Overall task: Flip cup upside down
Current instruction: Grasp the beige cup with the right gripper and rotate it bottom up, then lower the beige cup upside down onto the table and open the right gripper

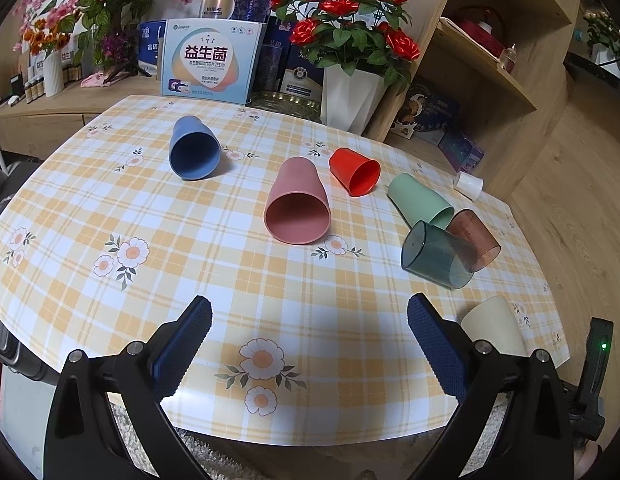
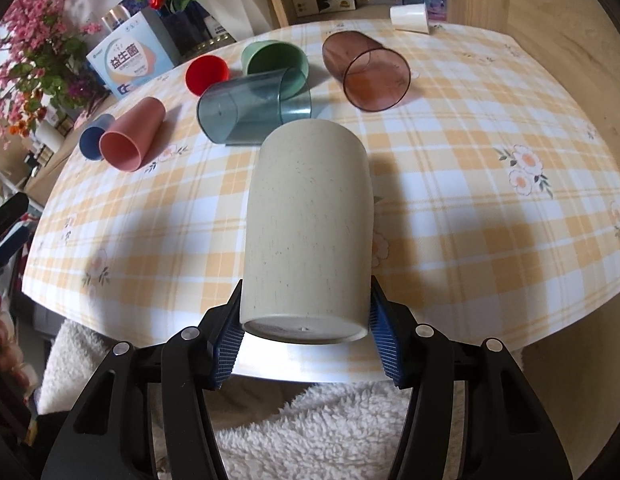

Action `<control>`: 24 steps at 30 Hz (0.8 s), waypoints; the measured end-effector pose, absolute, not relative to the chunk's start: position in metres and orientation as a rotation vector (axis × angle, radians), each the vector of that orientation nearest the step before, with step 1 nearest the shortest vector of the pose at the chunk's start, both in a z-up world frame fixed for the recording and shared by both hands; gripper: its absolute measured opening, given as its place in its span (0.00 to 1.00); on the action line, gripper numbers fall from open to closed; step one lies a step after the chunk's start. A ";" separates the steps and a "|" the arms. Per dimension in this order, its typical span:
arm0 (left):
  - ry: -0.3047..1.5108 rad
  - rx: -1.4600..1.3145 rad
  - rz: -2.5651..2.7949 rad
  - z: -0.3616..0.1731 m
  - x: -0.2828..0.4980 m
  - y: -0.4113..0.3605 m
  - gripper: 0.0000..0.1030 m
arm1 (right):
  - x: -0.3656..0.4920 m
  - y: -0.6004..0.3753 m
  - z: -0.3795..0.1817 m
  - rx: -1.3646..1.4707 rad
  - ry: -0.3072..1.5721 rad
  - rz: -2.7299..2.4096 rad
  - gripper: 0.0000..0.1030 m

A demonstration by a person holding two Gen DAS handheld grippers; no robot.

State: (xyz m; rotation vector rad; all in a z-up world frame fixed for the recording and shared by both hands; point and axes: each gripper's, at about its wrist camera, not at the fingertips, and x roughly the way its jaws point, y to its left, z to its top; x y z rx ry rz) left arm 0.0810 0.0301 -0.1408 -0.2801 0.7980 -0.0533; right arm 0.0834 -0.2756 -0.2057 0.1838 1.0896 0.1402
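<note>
My right gripper [image 2: 306, 336] is shut on a beige cup [image 2: 310, 224], gripped near its base, with the base toward the camera and the mouth pointing away over the table. The same beige cup [image 1: 495, 326] shows at the table's right edge in the left wrist view, partly hidden behind a finger. My left gripper [image 1: 310, 320] is open and empty above the near edge of the table. Several cups lie on their sides: blue [image 1: 194, 148], pink [image 1: 298, 204], red [image 1: 353, 172], green [image 1: 419, 200], clear teal [image 1: 439, 254], clear brown [image 1: 475, 246], and small white [image 1: 467, 185].
The table [image 1: 230, 288] has a yellow plaid cloth with flowers. At its back stand a white vase of red roses [image 1: 349, 96], product boxes [image 1: 212, 62] and a wooden shelf [image 1: 489, 60]. A fluffy white rug [image 2: 329, 432] lies below the near edge.
</note>
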 end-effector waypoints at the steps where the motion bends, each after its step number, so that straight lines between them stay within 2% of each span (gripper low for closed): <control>1: 0.798 -0.283 -0.052 -0.141 0.081 0.031 0.93 | 0.084 -0.276 -0.204 0.178 1.081 0.135 0.53; 24: 0.794 -0.301 -0.043 -0.142 0.081 0.037 0.93 | 0.084 -0.282 -0.180 0.121 0.992 0.105 0.53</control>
